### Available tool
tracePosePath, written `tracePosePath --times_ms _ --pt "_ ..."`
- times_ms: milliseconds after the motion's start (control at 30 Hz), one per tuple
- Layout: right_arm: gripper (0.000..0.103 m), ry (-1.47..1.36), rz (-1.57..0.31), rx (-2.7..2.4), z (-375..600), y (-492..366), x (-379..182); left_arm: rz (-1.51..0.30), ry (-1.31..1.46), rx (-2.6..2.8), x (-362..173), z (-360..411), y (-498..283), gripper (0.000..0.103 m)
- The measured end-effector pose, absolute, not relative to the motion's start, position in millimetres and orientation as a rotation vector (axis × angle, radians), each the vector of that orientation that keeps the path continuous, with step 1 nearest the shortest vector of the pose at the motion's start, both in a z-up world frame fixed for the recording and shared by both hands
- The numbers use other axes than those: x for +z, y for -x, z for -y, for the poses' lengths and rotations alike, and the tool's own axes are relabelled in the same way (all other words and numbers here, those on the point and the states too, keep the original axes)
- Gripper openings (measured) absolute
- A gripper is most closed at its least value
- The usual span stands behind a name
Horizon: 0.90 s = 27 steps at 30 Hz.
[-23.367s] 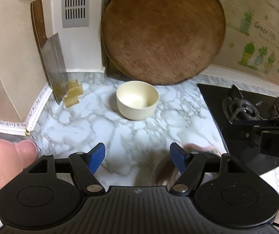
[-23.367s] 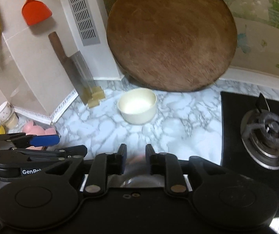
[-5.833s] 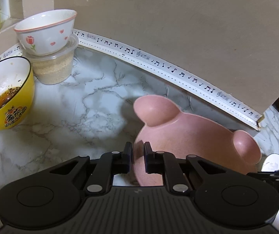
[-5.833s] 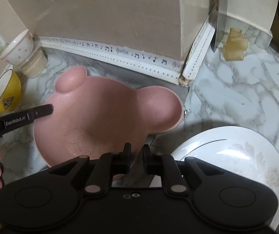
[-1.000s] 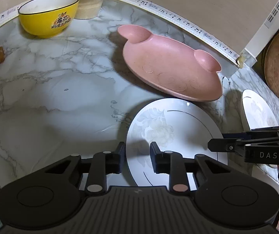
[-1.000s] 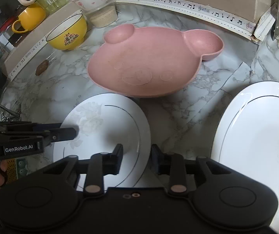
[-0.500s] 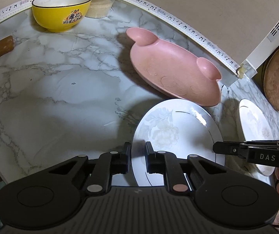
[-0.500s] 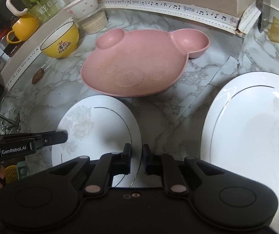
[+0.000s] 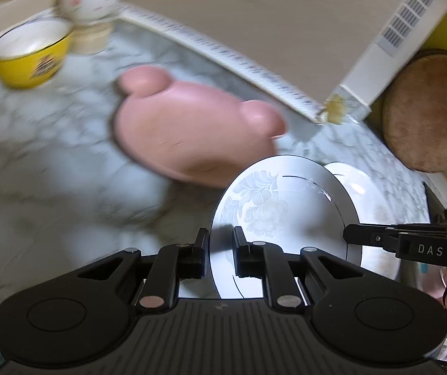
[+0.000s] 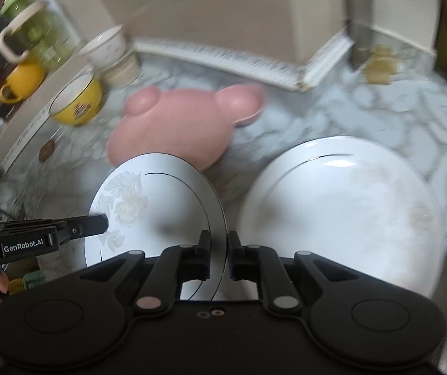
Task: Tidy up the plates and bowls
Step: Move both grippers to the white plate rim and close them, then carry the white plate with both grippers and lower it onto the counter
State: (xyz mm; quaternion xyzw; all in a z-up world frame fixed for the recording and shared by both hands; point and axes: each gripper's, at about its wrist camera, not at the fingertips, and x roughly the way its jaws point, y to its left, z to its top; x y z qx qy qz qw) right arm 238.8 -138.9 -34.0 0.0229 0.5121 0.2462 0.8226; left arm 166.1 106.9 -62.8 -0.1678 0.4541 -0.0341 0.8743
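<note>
Marble tabletop (image 10: 395,118) and the objects resting on it.
Ahead of the right gripper (image 10: 218,251): large white plate (image 10: 342,209) to its right, pink bear-shaped plate (image 10: 176,122) beyond, yellow bowl (image 10: 78,103) far left.

A marble-patterned desk (image 10: 395,118) filled the lower field. A round wooden chopping board (image 9: 426,112) leaned at three o'clock in the left wrist view. In the right wrist view, a green-lidded glass jug (image 10: 32,34) and a yellow mug (image 10: 23,82) stood at ten o'clock on a ledge.
</note>
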Motion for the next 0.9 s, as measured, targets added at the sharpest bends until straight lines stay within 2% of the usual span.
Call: tracePosePath --times_ms 233,500,900 --pt "0.012 -0.104 -1.08 0.429 195.5 -256.4 -22.2 -0.938 0.286 -0.136 -54.9 -49.7 -199.6 0.014" --pt "0.012 -0.107 -1.123 0.335 246.6 -275.4 -37.3 -0.978 0.228 -0.16 -73.6 7.0 -231.8 0.014" --pt "0.012 -0.04 -1.187 0.291 266.2 -291.7 -64.0 -1.023 0.144 -0.145 -96.9 40.0 -249.5 0.014"
